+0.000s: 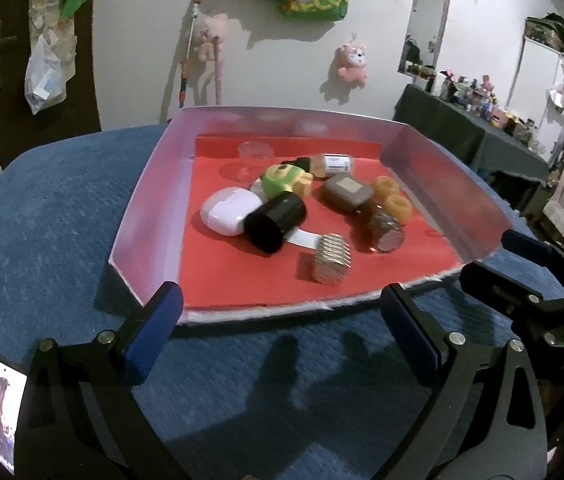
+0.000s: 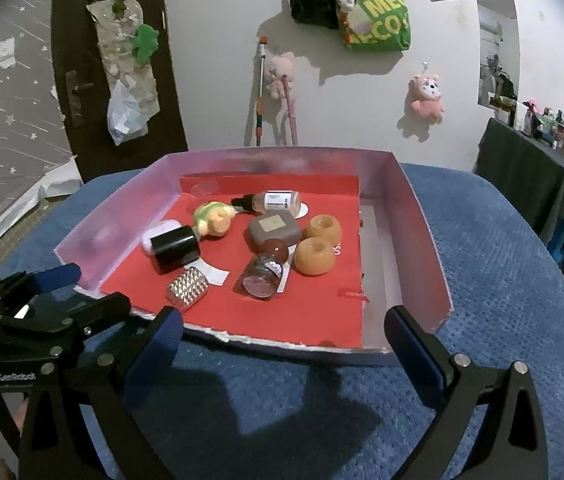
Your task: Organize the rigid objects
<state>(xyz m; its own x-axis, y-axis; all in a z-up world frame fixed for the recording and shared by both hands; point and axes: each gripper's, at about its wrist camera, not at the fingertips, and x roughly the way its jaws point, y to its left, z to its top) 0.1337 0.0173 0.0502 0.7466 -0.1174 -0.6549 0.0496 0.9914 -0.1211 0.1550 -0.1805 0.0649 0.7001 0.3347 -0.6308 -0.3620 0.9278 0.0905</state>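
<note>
Both tools, left tool (image 1: 280, 318) and right tool (image 2: 282, 338), hang spread and empty just before the tray (image 2: 422, 216). The studded metal block (image 2: 187, 290), nearest the tray's front edge, looks heavy and slick; grip its flat sides.

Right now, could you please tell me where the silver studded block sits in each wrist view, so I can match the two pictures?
Left wrist view: the silver studded block lies on the red tray floor, lower centre, nearest the open front edge.
Right wrist view: it lies lower left on the red floor, near the tray's front left corner.
Shared landmark: the black cylindrical cap lying just behind it in both.
</note>
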